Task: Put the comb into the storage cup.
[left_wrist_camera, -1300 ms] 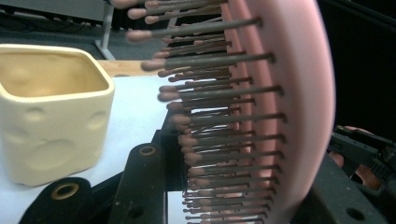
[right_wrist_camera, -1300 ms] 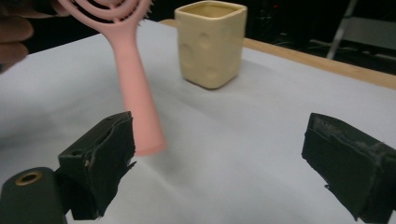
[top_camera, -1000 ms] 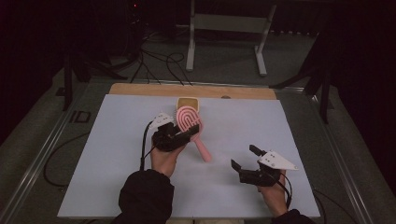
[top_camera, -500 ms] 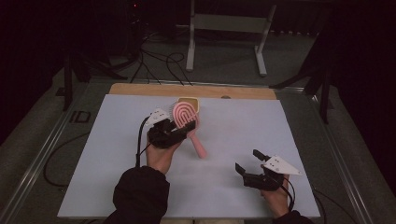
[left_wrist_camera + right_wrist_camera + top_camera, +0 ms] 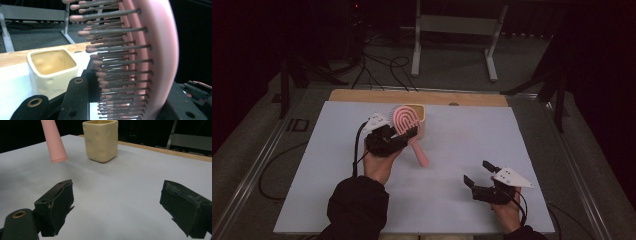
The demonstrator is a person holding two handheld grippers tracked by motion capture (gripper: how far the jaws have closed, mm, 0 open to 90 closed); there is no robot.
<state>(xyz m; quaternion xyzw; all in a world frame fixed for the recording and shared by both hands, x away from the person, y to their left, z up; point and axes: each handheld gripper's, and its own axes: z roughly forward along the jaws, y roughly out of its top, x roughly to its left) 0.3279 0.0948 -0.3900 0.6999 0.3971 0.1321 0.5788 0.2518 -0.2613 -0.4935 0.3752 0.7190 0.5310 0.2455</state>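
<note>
The left tongs (image 5: 404,136) are clamping the pink hairbrush (image 5: 406,121) by its head, lifting it beside the cream cup (image 5: 423,114), likely for dropping in; the right tongs (image 5: 478,173) are hovering open above the worktop (image 5: 512,145).

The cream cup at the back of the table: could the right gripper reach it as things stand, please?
Probably yes: the right gripper is open and empty, with bare table up to the cream cup; the pink hairbrush hangs to one side.

The brush (image 5: 150,62) runs off the top edge in the left gripper view, blurred; in the high view it hides part of the cup (image 5: 424,120).
</note>
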